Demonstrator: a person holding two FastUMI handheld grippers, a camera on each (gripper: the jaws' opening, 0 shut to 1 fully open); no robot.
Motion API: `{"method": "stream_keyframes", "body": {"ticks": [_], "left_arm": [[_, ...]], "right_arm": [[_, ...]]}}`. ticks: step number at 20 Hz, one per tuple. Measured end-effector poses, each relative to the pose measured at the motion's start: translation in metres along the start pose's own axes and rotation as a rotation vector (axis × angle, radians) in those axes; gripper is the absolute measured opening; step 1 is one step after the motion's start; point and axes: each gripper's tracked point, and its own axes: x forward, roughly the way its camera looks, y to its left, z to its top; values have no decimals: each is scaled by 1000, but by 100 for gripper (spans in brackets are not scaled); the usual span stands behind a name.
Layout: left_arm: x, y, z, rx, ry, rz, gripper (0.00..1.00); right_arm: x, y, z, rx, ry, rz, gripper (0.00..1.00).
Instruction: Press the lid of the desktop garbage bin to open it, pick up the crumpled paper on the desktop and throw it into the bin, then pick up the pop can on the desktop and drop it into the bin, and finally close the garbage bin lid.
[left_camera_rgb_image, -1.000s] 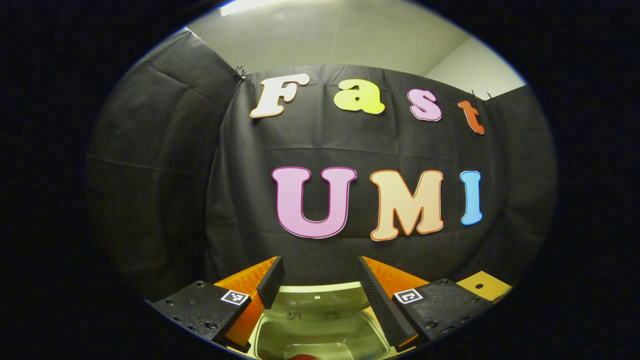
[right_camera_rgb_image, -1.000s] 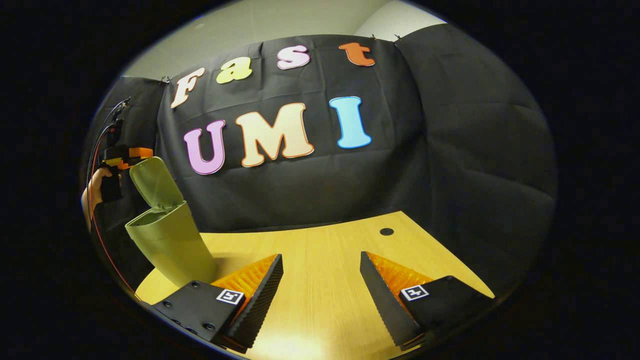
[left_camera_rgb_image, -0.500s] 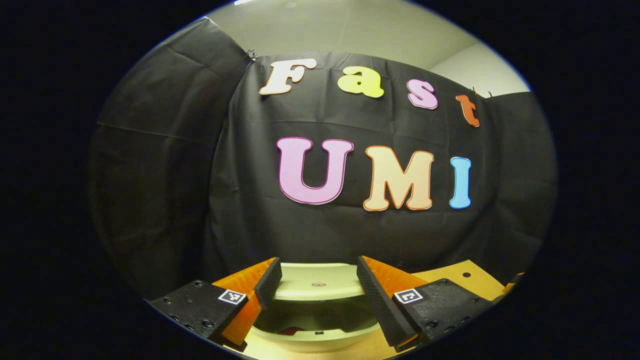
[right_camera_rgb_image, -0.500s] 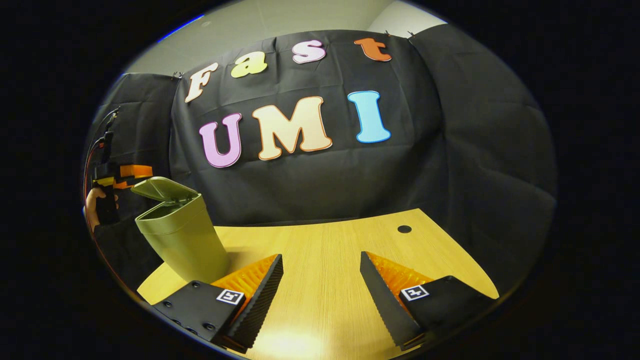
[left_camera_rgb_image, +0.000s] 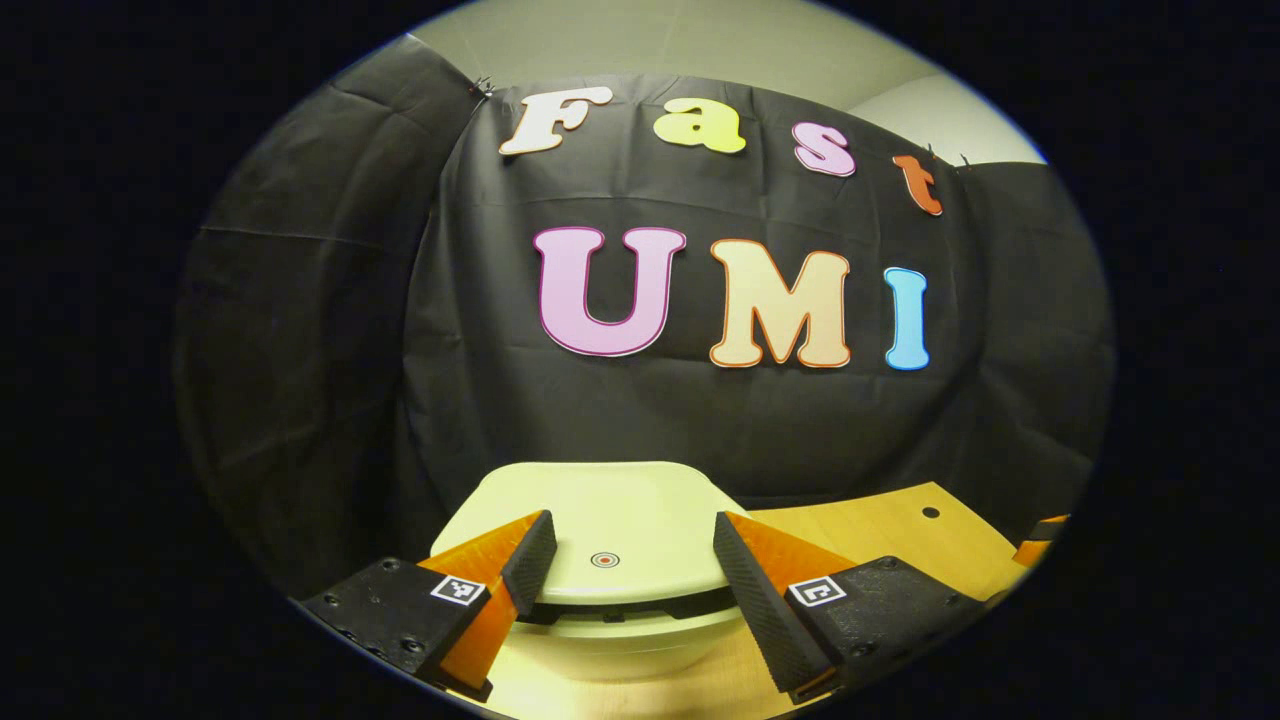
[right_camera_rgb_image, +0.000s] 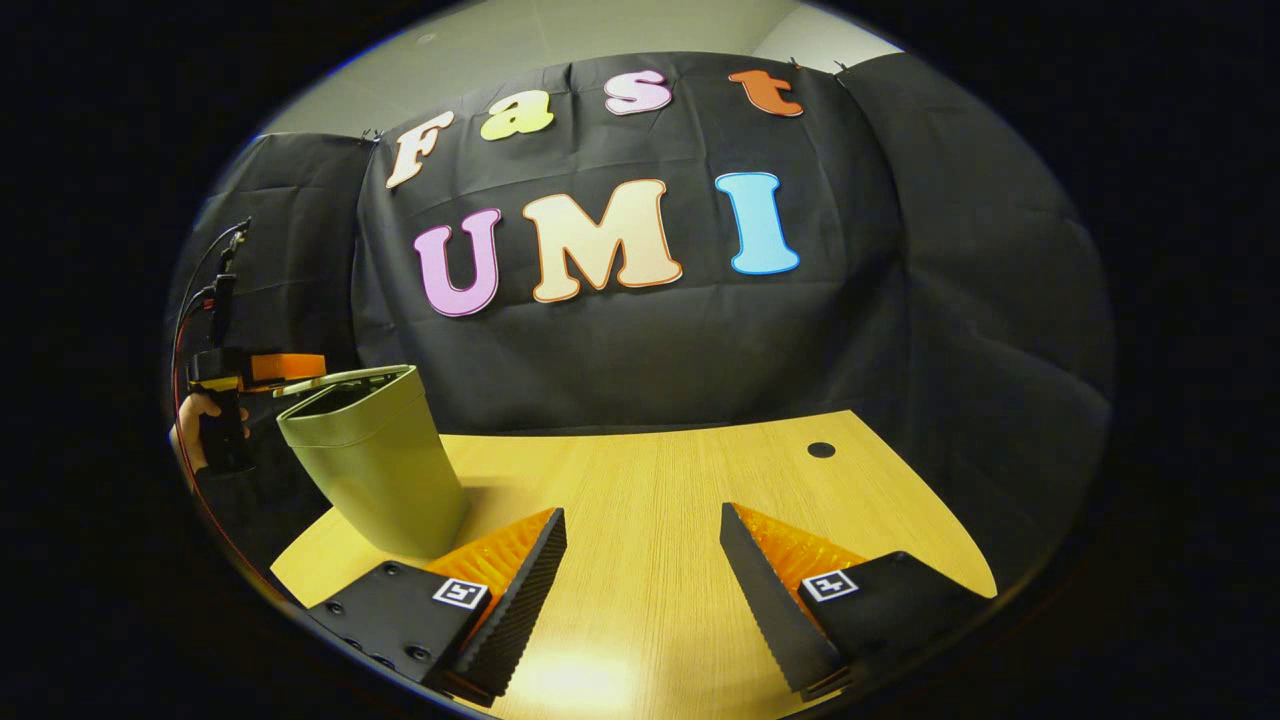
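Green bin (right_camera_rgb_image: 375, 460), lid (left_camera_rgb_image: 600, 520) nearly down, contents hidden

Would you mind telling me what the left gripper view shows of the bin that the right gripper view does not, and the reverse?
The left gripper view looks down on the top of the lid, with its small round mark, and a dark gap under the lid's front edge; the left gripper is open above it. The right gripper view gives the bin from the side, its tapered body standing on the table, a hand holding the other gripper beside it, and the open right gripper over bare wood. Both share the lid lowered, the table and the hole in it.
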Motion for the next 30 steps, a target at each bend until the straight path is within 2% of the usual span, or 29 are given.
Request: {"method": "stream_keyframes", "body": {"ticks": [4,6,7,8,10,11,12,14,16,17,18,22,24,25,26,27,30], "left_arm": [[2,-6,-28,9,61,-17,94],[1,-9,-28,55,49,-27,96],[2,-7,-33,66,77,-31,93],[2,-8,-35,71,77,-41,95],[0,-8,-39,4,41,-61,94],[-4,-11,-30,-3,-18,-81,94],[-2,-11,-33,0,-23,-83,94],[-3,-9,-26,8,-78,-66,96],[-3,-8,-17,-5,-107,-50,93],[-4,-7,-11,-5,-128,-30,94],[-5,-13,-3,-2,-152,-29,92],[-32,-43,35,-9,-266,-28,91],[-52,-63,44,10,-302,-19,92],[-65,-74,45,25,-317,-18,90],[-77,-83,49,40,-337,-15,92],[-91,-93,54,52,-369,-11,92],[-124,-128,54,65,-411,-49,92]], "right_arm": [[5,4,-4,5,19,13,98],[10,8,-6,7,30,24,98],[13,11,-6,5,38,29,98],[16,15,-10,-1,47,37,94],[21,23,-14,-29,58,52,98],[22,27,-15,-44,57,61,98],[24,31,-15,-54,63,67,98],[22,36,-6,-58,56,78,98],[16,36,16,-40,-5,80,98],[11,35,27,-30,-39,83,94],[6,33,37,-27,-69,85,98],[-17,21,74,-20,-183,91,97],[-38,27,88,-8,-247,133,98],[-46,32,92,-11,-281,157,94],[-54,35,97,-22,-314,173,97],[-59,38,98,-36,-336,182,94],[-76,54,93,-31,-343,224,97]]}}
